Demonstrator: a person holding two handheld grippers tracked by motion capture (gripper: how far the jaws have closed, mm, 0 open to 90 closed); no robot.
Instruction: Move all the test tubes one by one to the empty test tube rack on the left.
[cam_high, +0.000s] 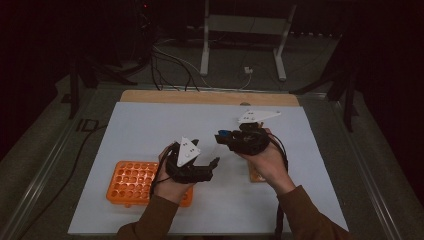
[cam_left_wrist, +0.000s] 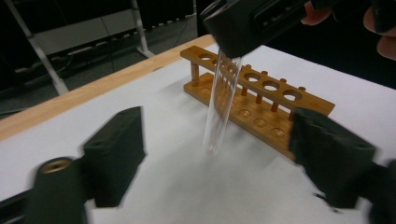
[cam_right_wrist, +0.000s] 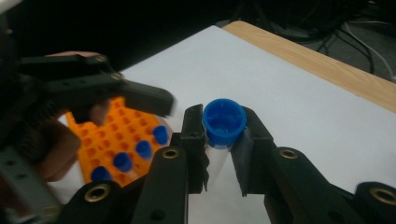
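Between the jaws of our right gripper (cam_right_wrist: 219, 154) sits a clear test tube (cam_left_wrist: 219, 109) with a blue cap (cam_right_wrist: 224, 122), and the pads press on it just under the cap. In the left gripper view the tube hangs glass-end down from that gripper, above the white sheet (cam_high: 150, 125) and in front of the wooden tube rack (cam_left_wrist: 261, 105), touching neither.

Our left gripper (cam_left_wrist: 212, 158) has its jaws apart, one on each side of the tube's lower end but clear of the glass, so we grip nothing with it. In the high view the two grippers are held above the middle of the sheet, near each other, the left gripper (cam_high: 212, 165) pointing toward the right gripper (cam_high: 222, 136).

Further out, the orange tube tray (cam_high: 131, 181) lies on the sheet under our left hand (cam_high: 170, 185), with several blue-capped tubes (cam_right_wrist: 140, 151) standing in it. The wooden rack lies beneath our right hand (cam_high: 267, 165).
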